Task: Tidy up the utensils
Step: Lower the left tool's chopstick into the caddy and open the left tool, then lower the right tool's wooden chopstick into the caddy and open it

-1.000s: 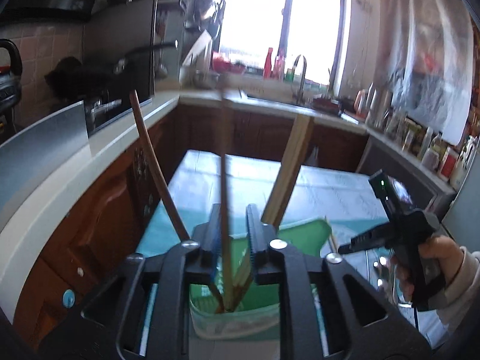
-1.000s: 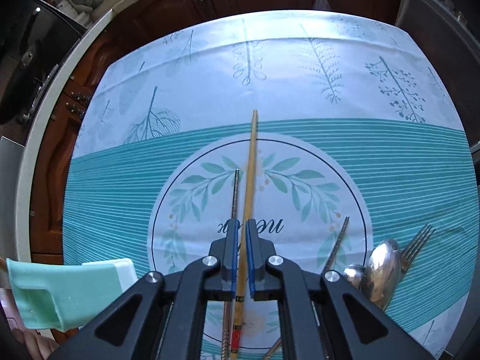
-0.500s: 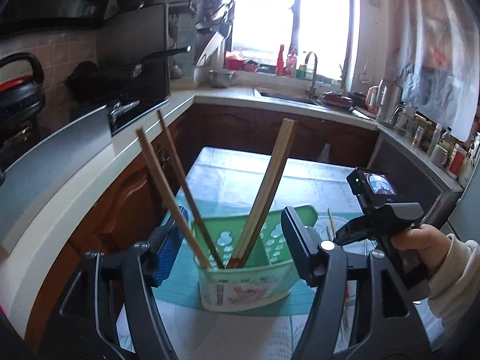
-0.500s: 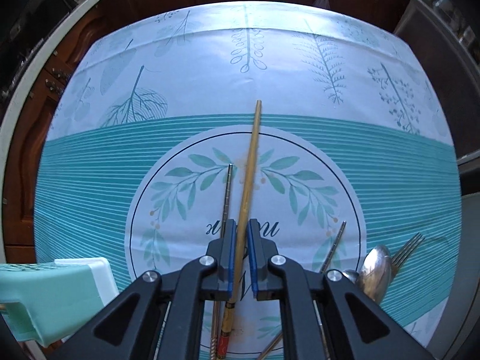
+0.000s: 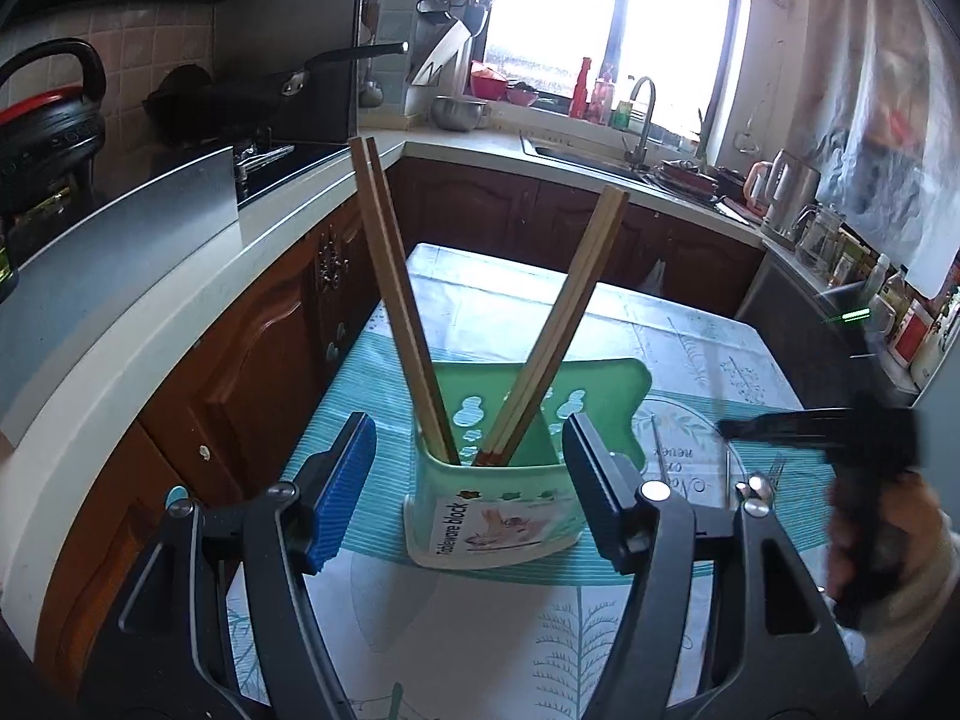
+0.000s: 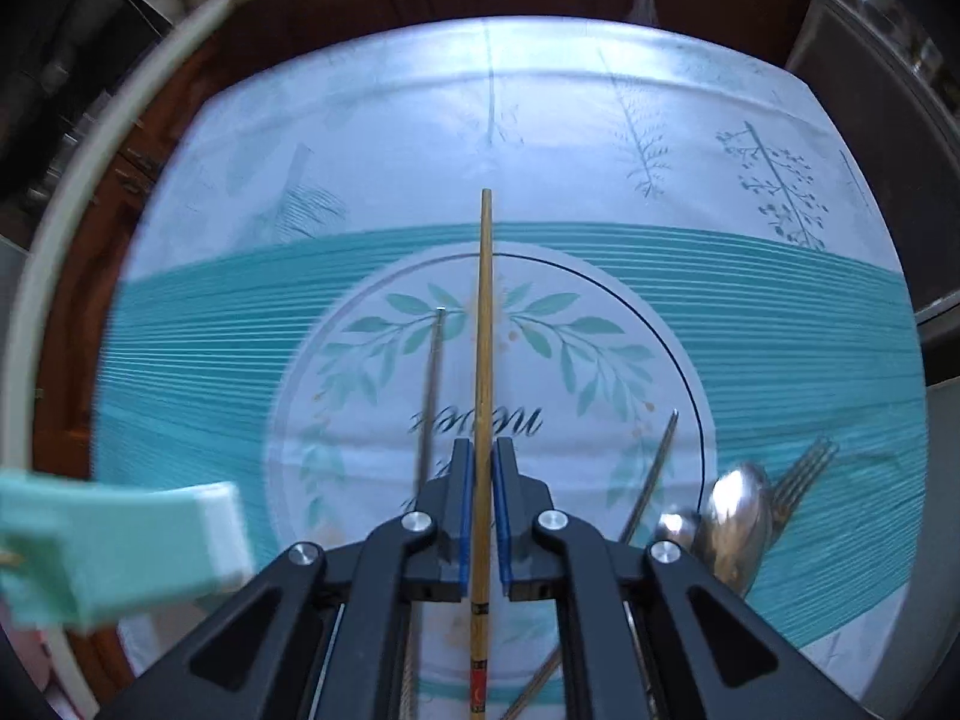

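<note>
A green utensil holder [image 5: 498, 480] stands on the tablecloth, holding brown chopsticks [image 5: 396, 300] leaning left and light bamboo chopsticks [image 5: 564, 330] leaning right. My left gripper [image 5: 468, 480] is open, jaws wide on either side of the holder, not touching it. My right gripper [image 6: 480, 474] is shut on a bamboo chopstick [image 6: 483, 360] and holds it above the cloth, pointing away. The right gripper also shows blurred in the left wrist view [image 5: 840, 426]. The holder's edge shows at the left of the right wrist view [image 6: 120, 546].
Two metal chopsticks [image 6: 432, 396] [image 6: 654, 474], spoons [image 6: 732, 528] and a fork [image 6: 804, 474] lie on the teal patterned tablecloth [image 6: 780, 330]. A white counter [image 5: 150, 348] with wooden cabinets runs along the left and back. A sink [image 5: 600, 150] sits under the window.
My left gripper let go of a chopstick in the holder, opened wide and drew back. My right gripper lifted the bamboo chopstick and swung it straight.
</note>
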`<act>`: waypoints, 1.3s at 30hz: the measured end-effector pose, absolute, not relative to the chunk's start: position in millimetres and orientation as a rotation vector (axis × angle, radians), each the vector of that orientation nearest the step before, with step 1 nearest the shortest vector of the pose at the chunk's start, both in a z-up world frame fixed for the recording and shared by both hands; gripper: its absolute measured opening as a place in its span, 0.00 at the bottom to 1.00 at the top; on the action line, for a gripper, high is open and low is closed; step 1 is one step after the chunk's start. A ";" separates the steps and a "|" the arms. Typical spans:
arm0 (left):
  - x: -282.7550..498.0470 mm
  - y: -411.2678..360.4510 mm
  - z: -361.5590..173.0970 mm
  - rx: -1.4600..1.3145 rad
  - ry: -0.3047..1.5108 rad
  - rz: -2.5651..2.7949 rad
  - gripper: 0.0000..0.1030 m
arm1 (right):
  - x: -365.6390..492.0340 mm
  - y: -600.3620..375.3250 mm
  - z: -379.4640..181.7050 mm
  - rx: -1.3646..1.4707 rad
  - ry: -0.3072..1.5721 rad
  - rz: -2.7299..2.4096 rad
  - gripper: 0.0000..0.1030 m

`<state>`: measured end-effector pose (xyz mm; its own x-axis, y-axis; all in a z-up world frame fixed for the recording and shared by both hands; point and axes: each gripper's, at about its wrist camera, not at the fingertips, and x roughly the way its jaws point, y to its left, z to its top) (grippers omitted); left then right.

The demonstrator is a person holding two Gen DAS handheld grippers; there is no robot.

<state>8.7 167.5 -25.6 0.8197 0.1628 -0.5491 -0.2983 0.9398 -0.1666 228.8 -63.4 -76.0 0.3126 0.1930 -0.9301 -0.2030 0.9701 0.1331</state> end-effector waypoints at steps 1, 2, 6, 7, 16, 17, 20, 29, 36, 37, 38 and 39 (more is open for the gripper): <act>11.6 168.8 -24.5 -0.253 0.562 0.251 0.60 | 222.9 -66.2 -68.0 0.005 1.190 0.291 0.05; 12.0 169.5 -25.4 -0.254 0.566 0.253 0.60 | 206.6 -67.8 -50.4 0.025 1.118 0.334 0.05; 15.2 173.5 -29.3 -0.256 0.589 0.270 0.60 | 153.6 -68.1 7.6 0.070 0.871 0.479 0.05; 16.0 175.7 -30.1 -0.260 0.591 0.275 0.60 | 138.5 -64.8 24.5 0.080 0.800 0.525 0.05; 10.0 192.8 -37.9 -0.278 0.603 0.306 0.60 | 78.0 -22.9 109.8 0.151 0.389 0.764 0.05; 8.7 194.4 -38.6 -0.277 0.601 0.309 0.60 | 75.4 -16.7 112.0 0.158 0.360 0.776 0.05; 3.8 197.5 -40.8 -0.278 0.597 0.312 0.60 | 71.1 -2.7 115.7 0.167 0.301 0.803 0.05; -10.7 204.7 -52.2 -0.304 0.581 0.278 0.60 | 72.6 42.8 89.7 0.126 0.247 0.830 0.06; -14.2 209.5 -56.6 -0.323 0.573 0.265 0.60 | 73.4 62.5 57.7 0.068 0.189 0.826 0.06; -14.9 210.2 -57.8 -0.324 0.574 0.263 0.60 | 72.5 64.3 54.3 0.059 0.183 0.820 0.06; -15.5 210.5 -58.8 -0.324 0.575 0.262 0.60 | 71.2 65.8 46.3 0.047 0.171 0.808 0.06; -15.9 210.2 -59.5 -0.323 0.577 0.260 0.60 | 70.6 67.4 39.9 0.037 0.175 0.804 0.06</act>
